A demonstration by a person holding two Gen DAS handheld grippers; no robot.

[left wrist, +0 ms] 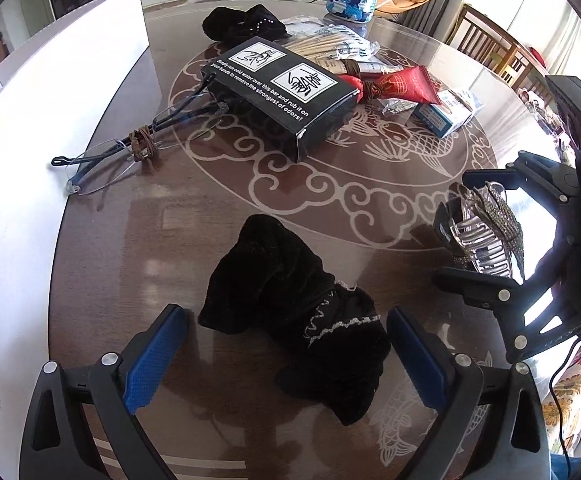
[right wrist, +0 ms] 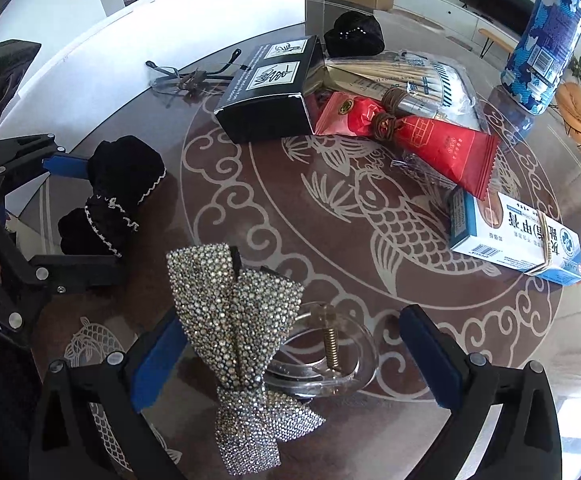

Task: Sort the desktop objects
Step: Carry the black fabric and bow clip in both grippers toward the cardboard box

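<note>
Both claws hang wide open over a glass-topped table (left wrist: 330, 208) patterned with fish. The left gripper (left wrist: 286, 352) straddles a black velvet scrunchie (left wrist: 290, 320), its blue pads clear of the cloth on either side. The right gripper (right wrist: 290, 360) spans a rhinestone bow hair clip (right wrist: 234, 320); whether the left pad touches the bow cannot be told. Beyond lie a black box (left wrist: 282, 92), a red packet (right wrist: 422, 140), a blue-and-white carton (right wrist: 514, 236), eyeglasses (left wrist: 130, 148) and a blue canister (right wrist: 542, 40). A white panel (left wrist: 50, 92) borders the table's left edge; bare tabletop lies between the claws and the clutter.
</note>
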